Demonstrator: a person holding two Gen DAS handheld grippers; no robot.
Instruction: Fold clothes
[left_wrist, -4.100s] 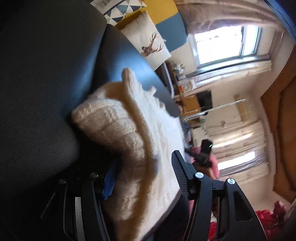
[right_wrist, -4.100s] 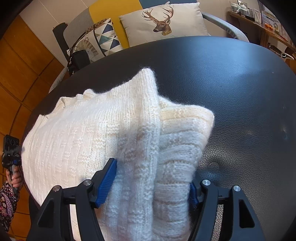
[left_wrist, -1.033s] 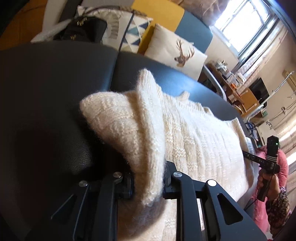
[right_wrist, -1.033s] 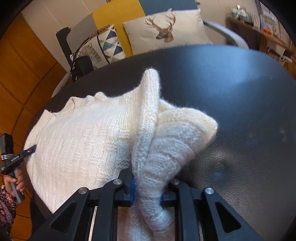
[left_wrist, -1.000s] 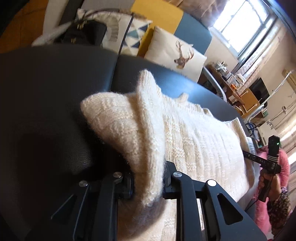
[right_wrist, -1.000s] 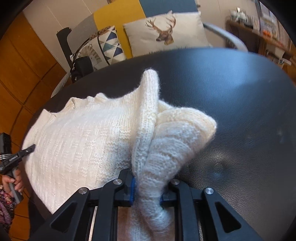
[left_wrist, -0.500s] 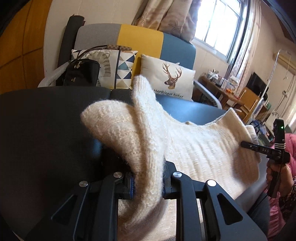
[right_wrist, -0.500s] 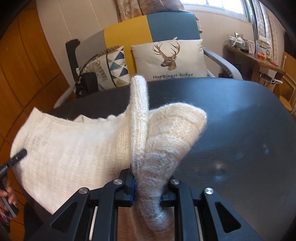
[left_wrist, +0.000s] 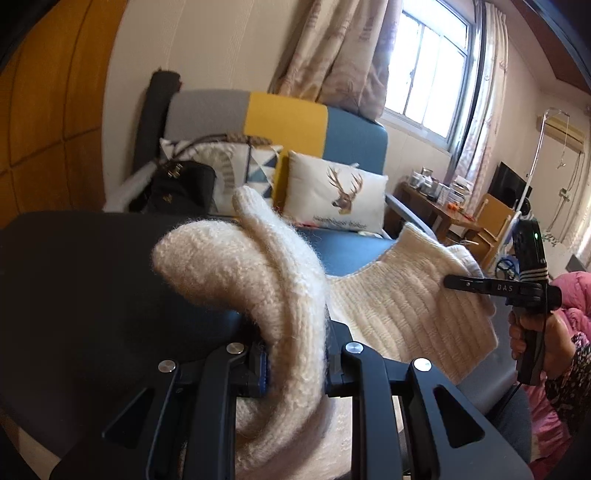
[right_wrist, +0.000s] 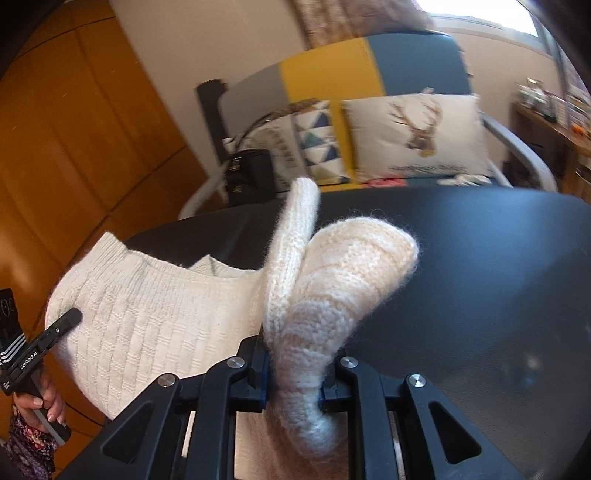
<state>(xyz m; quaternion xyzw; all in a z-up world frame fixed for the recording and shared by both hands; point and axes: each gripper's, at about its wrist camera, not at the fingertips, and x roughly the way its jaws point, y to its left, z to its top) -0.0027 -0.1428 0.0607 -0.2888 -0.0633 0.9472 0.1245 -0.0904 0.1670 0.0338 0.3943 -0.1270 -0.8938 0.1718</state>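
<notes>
Gripping a bunched edge of the cream chunky-knit sweater (left_wrist: 291, 302), the left tool (left_wrist: 295, 363) and right tool (right_wrist: 293, 373) are both clenched on it, raised above the black leather worktop (right_wrist: 480, 277). Judged step: carrying the fold over; next, lowering evenly. Only the left view shows the window (left_wrist: 428, 70) beyond.
</notes>
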